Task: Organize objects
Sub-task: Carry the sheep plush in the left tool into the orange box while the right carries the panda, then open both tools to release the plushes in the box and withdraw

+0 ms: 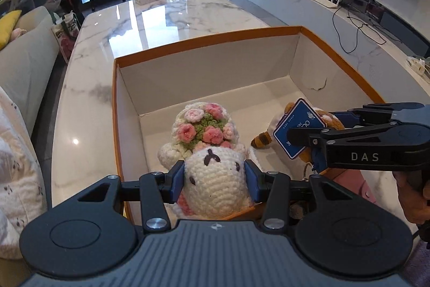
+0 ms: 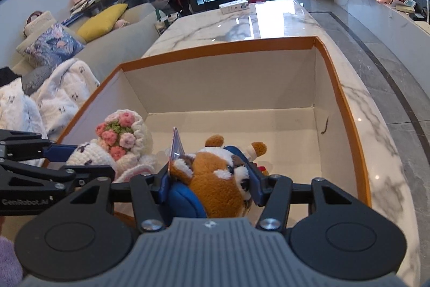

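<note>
The left gripper [image 1: 214, 180] is clamped on the crocheted white doll [image 1: 212, 179], blue pads pressing both sides of its head. The right gripper [image 2: 211, 183] is clamped on the brown plush animal [image 2: 215, 179], whose blue tag [image 1: 298, 129] stands up. Both toys hang inside the orange-rimmed box [image 1: 204, 41], near its 6 o'clock wall, the plush at the doll's 3 o'clock. The box sits on the marble table [image 1: 166, 15].

left gripper [image 1: 213, 178] clamped, right gripper [image 2: 209, 183] clamped, both angled downward
</note>
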